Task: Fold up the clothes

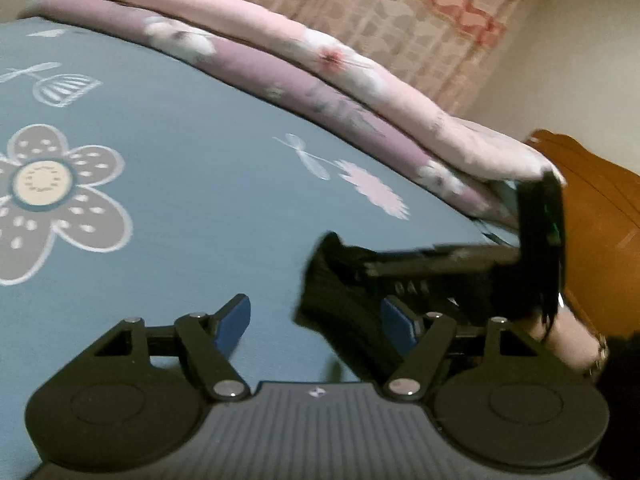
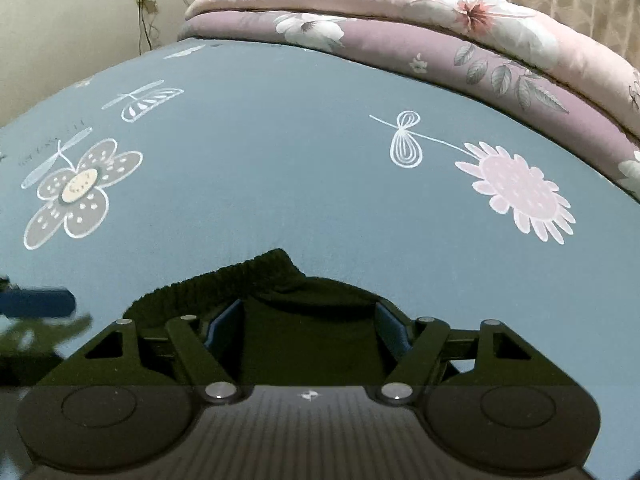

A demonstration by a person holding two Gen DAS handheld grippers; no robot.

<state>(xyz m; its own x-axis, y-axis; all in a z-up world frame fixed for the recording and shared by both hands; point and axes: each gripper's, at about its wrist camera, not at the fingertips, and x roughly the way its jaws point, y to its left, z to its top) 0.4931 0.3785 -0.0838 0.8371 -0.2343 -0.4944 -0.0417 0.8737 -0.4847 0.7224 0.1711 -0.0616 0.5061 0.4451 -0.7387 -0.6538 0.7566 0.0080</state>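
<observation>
Tilting downward: both claws | left claw (image 1: pixel 316 322) released | right claw (image 2: pixel 308 326) released over black garment (image 2: pixel 280 280)

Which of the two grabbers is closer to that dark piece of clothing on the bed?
Right. The right gripper has the dark garment between its open jaws; the left gripper sits beside it, over the blue sheet.

Dim indoor light, heavy fisheye bending, motion blur in left view
</observation>
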